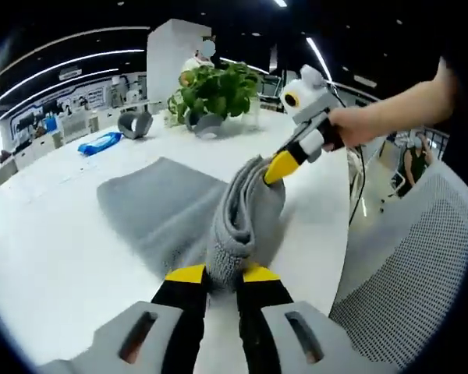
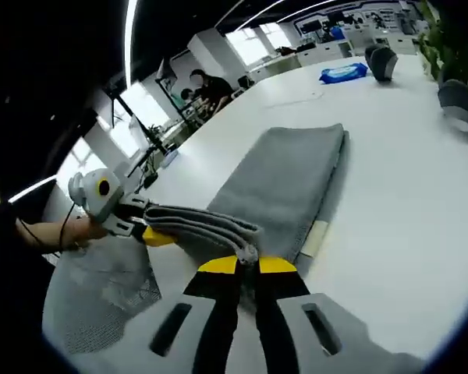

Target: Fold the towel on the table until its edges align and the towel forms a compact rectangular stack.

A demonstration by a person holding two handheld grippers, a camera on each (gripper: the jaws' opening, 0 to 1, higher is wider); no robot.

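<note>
A grey towel (image 1: 168, 206) lies partly folded on the white table (image 1: 54, 257). Its near end is bunched and lifted off the surface. My left gripper (image 1: 221, 274) is shut on one corner of that raised end. The right gripper (image 1: 274, 167) comes in from the right with a person's hand behind it and pinches the other corner. In the right gripper view, my right gripper (image 2: 248, 262) is shut on the towel (image 2: 285, 183), and the left gripper (image 2: 157, 235) holds the far corner at the left. The flat part stretches away across the table (image 2: 398, 210).
A potted plant (image 1: 214, 93), two grey headsets (image 1: 134, 123) and a blue wipes pack (image 1: 99, 143) sit at the table's far side. A mesh chair back (image 1: 409, 273) stands close by the table edge. The pack (image 2: 343, 73) and a headset (image 2: 382, 61) lie beyond the towel.
</note>
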